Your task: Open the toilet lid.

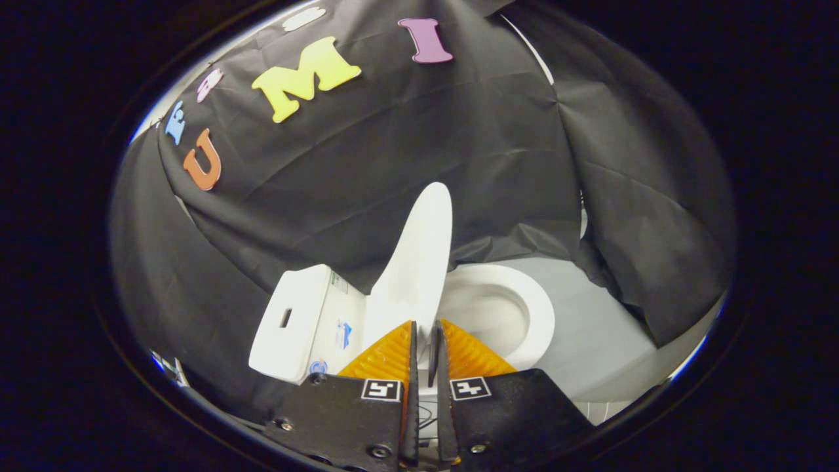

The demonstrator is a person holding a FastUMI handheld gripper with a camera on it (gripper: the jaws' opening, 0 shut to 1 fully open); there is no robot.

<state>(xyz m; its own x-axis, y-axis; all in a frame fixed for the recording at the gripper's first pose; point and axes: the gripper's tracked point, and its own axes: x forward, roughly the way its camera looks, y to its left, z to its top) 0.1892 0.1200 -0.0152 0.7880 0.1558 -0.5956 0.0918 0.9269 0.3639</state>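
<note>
A white toilet stands ahead of me, with its tank (295,321) to the left of the fingers and its bowl (505,308) to the right. The white lid (419,262) is raised upright, edge-on between tank and bowl, rising just beyond my fingertips. My gripper (426,328) has its two fingers nearly together, with the lid's lower edge caught in the narrow gap between them. The fingers look pressed on that edge.
Black cloth walls hang behind and to both sides of the toilet. A grey floor (603,341) spreads to the right of the bowl. The seat ring (541,314) lies down on the bowl.
</note>
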